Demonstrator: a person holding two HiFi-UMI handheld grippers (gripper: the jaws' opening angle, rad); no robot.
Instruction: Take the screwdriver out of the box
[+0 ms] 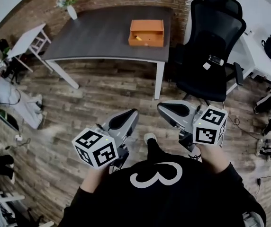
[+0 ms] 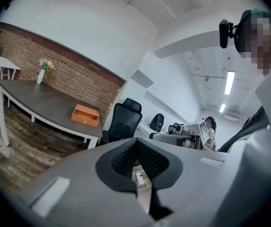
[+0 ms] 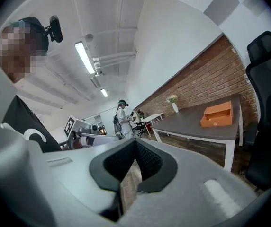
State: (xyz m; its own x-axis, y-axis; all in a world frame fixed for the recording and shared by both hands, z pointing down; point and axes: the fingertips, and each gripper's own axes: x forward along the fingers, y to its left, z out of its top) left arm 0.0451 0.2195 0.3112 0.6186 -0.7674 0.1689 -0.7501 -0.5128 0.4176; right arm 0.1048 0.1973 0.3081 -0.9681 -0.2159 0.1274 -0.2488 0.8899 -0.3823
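**Both grippers empty and the box across the room: risks of the approach**

You are standing back from the dark grey rectangular table (image 1: 102, 32), with a stretch of wood-plank floor (image 1: 102, 93) between you and it. The open orange rectangular box (image 1: 146, 32) sits on the tabletop near its right end, well apart from both grippers. In the head view a small yellowish shape (image 1: 139, 38) lies inside the box. It may be the screwdriver, but it is too small to tell.

Your left gripper (image 1: 133, 112) and your right gripper (image 1: 160, 107) are held close in front of your body, side by side and pointing toward the table. In each gripper view the ribbed black pads meet at the tip with nothing between them, so both grippers are clenched and empty.

What could go wrong from here, as I judge it:

- If you reach the box with the jaws clenched like this, the tips would push the tool around inside or shove the box instead of taking hold. Part the jaws before you reach in.
- The box looks light and the tabletop smooth. A one-sided nudge on its wall would likely slide or turn it, so think about steadying it with the other gripper.
- The black mesh office chair (image 1: 211, 46) stands just beside the table's right end, near the box. Coming in from that side risks catching your right arm on it.
- A slim tool lying flat in a shallow box is easy to pinch off-centre, and it could then swing or drop on the lift.
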